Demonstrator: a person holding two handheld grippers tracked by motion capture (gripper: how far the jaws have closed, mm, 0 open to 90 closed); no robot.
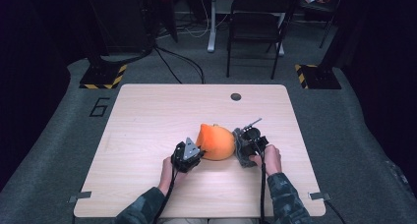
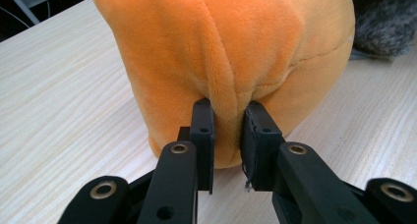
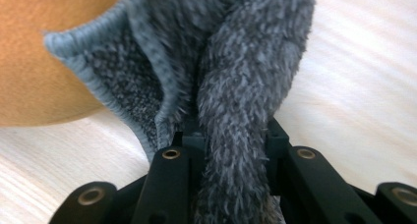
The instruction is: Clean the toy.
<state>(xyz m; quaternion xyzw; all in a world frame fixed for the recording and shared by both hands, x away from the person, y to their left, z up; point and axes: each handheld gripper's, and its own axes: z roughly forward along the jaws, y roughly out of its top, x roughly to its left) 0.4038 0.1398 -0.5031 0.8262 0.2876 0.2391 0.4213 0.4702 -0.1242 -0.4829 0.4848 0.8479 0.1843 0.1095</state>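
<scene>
I am holding the left gripper [image 1: 190, 154] at the left side of the orange plush toy [image 1: 217, 142], and its jaws are pinching a fold of the soft orange fabric low on the body, close to the table [image 1: 147, 121]. The toy is sitting near the middle of the table, toward my edge, between my two hands. To do this step well, I think I should be keeping this pinch firm and the hand quiet, so the toy is not sliding. On the right, the right gripper [image 1: 246, 148] is clamped on a piece of grey fuzzy fabric [image 3: 246, 86], which is lying just beside the orange toy and seems to touch it. I am judging that this fabric is loose and can slip, so I should be pulling it slowly and evenly, without tugging the toy over.
</scene>
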